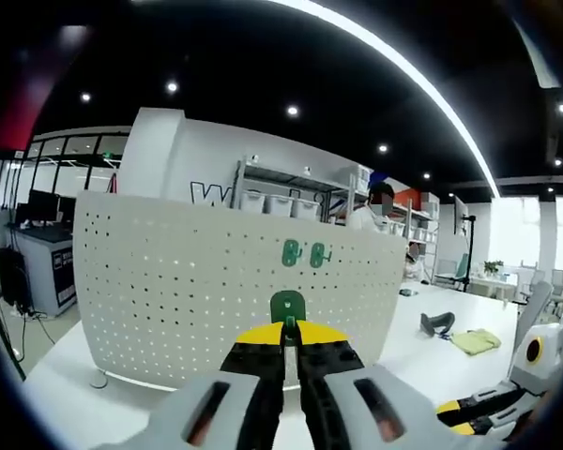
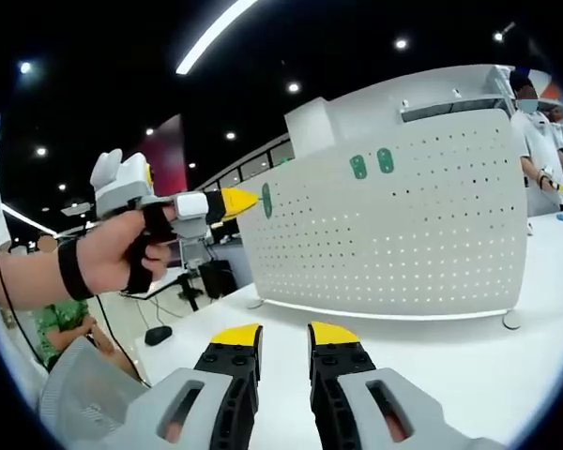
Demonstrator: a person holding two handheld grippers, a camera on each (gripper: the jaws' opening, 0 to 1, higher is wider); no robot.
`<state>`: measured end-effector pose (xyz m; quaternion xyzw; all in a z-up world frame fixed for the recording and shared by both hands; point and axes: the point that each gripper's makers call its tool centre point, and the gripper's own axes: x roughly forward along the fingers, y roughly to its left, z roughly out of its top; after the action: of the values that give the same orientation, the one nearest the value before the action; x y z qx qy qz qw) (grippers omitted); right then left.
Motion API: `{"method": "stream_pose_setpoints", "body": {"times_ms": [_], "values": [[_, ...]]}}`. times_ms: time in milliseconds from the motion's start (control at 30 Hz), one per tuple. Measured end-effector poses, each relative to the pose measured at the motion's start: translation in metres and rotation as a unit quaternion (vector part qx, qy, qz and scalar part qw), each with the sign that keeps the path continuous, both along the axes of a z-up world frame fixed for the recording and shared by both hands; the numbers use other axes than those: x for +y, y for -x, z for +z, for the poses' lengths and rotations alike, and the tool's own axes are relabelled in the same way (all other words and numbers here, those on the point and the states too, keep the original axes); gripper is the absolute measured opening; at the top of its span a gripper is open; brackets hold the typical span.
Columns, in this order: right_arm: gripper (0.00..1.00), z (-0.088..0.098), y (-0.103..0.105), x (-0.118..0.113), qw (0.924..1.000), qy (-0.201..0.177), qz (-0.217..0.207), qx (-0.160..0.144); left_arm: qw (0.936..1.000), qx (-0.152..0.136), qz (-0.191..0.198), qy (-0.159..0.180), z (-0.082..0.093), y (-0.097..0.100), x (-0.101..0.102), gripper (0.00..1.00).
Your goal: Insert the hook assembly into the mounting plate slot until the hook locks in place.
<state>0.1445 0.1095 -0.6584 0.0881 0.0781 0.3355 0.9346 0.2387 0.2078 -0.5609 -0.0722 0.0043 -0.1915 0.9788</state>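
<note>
A white perforated mounting plate (image 1: 188, 281) stands upright on the table, also seen as the mounting plate (image 2: 422, 225). Two green hooks (image 1: 305, 254) hang high on it, the same two green hooks (image 2: 371, 163) near its top. My left gripper (image 1: 288, 330) is shut on a third green hook (image 1: 287, 306), held just in front of the plate. In the right gripper view a hand holds that left gripper (image 2: 246, 202) with the green hook (image 2: 266, 200) at its tip, beside the plate's edge. My right gripper (image 2: 284, 335) is open, empty, low over the table.
The white table (image 2: 450, 366) carries the plate. A dark object (image 1: 436, 324) and a yellow-green cloth (image 1: 476, 341) lie on it to the right. Shelving with bins (image 1: 281, 202) and people stand behind. The right gripper (image 1: 479, 412) shows at the lower right.
</note>
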Motion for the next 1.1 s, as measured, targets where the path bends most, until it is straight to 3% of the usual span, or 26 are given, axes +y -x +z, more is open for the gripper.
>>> {"method": "stream_pose_setpoints", "body": {"times_ms": [467,1100], "values": [[0.19,-0.003,-0.002,-0.001,0.9999,-0.005,0.008,0.007,0.9983,-0.018,0.037,-0.040,0.011,-0.022,0.003,0.03],[0.18,-0.004,-0.004,-0.018,0.9998,-0.011,-0.011,0.013,0.9977,-0.029,0.041,-0.046,0.017,-0.052,-0.006,0.03]]}}
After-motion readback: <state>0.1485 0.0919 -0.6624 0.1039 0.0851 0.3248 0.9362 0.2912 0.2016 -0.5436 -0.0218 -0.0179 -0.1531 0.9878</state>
